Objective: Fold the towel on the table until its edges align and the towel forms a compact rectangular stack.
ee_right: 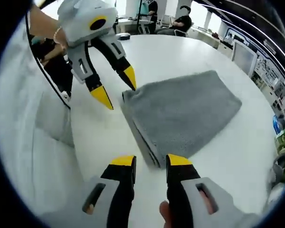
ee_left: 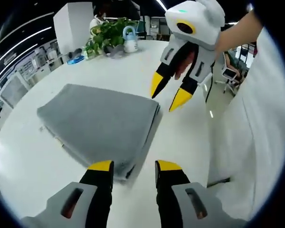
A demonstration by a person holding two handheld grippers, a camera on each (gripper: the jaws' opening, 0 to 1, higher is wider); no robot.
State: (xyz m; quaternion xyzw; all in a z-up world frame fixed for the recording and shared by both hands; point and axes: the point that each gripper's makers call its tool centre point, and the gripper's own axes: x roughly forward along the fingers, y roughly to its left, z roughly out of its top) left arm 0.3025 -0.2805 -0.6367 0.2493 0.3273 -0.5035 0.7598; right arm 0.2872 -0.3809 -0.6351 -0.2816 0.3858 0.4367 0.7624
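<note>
- In the left gripper view, the left gripper [ee_left: 133, 166] rose from the bottom edge, its yellow-tipped jaws spread apart and holding nothing, hovering at the near corner of the towel [ee_left: 97, 123].
- The grey towel lay folded in layers on the white table [ee_left: 33, 161], at centre left of the frame.
- At upper right, the right gripper [ee_left: 168, 92] hung above the towel's far corner, jaws parted and empty.
- At the top, a potted plant [ee_left: 107, 33] and a white jug [ee_left: 129, 42] stood on the table's far side; no writing was legible.
- In the right gripper view, the right gripper [ee_right: 151, 161] was released near the towel [ee_right: 180, 111]; the left gripper [ee_right: 115, 88] showed at upper left.
</note>
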